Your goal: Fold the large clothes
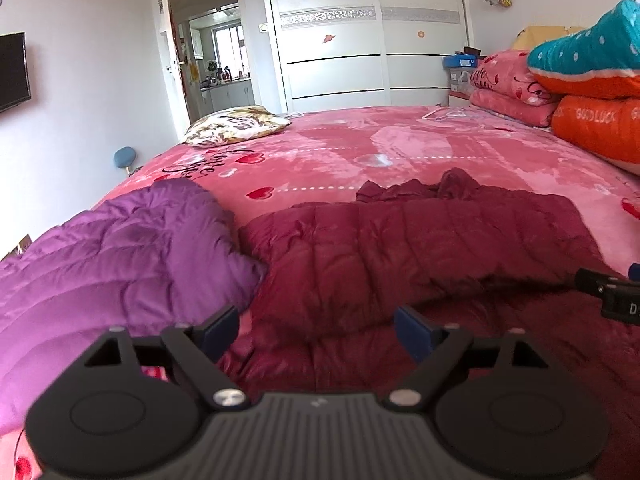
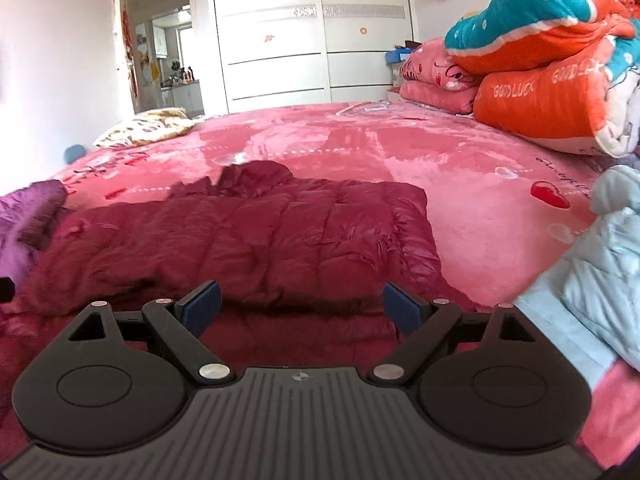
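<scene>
left wrist view: the left gripper [image 1: 316, 326] had its jaws spread wide with nothing between them, hovering above the near edge of the dark red quilted down jacket [image 1: 420, 240]. the jacket lay spread flat on the bed with a pink plush heart-print cover [image 1: 340, 148], its crumpled collar end pointing away. just to the left, touching the red jacket's side, lay a purple quilted down jacket [image 1: 120, 248]. the tip of the right gripper [image 1: 608, 292] showed at the right edge.

right wrist view: the right gripper [image 2: 301, 306] was likewise released, its jaws wide apart and empty over the same jacket's near hem. a pale blue padded garment [image 2: 600, 256] lay to the right. farther back were stacked orange and teal folded quilts [image 2: 552, 80] and a floral pillow [image 2: 144, 128].
</scene>
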A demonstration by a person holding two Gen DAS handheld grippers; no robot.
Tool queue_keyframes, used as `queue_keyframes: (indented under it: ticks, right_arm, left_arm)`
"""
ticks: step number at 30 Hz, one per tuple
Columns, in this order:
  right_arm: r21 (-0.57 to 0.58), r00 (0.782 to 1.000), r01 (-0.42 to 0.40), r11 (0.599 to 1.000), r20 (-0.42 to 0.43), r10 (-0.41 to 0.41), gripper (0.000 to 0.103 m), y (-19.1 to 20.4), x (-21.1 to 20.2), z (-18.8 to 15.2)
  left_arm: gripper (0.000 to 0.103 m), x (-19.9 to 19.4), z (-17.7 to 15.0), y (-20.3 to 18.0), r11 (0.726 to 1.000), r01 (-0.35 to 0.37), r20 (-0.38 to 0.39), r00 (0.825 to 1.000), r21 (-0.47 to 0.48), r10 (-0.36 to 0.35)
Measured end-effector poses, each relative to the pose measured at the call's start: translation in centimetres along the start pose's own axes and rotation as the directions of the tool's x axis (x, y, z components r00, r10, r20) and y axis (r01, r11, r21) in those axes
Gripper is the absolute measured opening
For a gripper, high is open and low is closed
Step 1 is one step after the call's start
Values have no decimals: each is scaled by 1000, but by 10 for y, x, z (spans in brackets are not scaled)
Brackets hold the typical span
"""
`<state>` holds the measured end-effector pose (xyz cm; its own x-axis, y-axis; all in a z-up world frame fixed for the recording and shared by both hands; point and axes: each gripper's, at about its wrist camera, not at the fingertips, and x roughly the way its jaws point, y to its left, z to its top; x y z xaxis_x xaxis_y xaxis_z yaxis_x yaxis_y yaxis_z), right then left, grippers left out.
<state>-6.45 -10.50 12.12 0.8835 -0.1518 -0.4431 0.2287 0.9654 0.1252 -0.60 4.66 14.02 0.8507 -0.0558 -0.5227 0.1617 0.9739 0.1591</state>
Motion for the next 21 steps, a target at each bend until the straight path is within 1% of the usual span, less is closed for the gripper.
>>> queue_keyframes:
  ticks: [6,10,14,21]
  right_arm:
    - [-68,999,-3,998,32,5,103,8,-43,-6]
    - [-108,999,1,994,44,3,103,12,-68,-9]
    - [-136,998,6,991,63,3,103,13,-91,-11]
    - [-177,997,11,984,72,2,103,21,-122,-18]
  left_arm:
    - [89,-41,-8,10,1000,13,4,1000,-10,-13]
    - [92,-64,-10,18,999,19,10,1000,-38,-18]
    - [96,-89,-10,23,999,17,42,999,-50,-15]
    - [97,-120,-10,26,998,35,82,996,-50,-31]
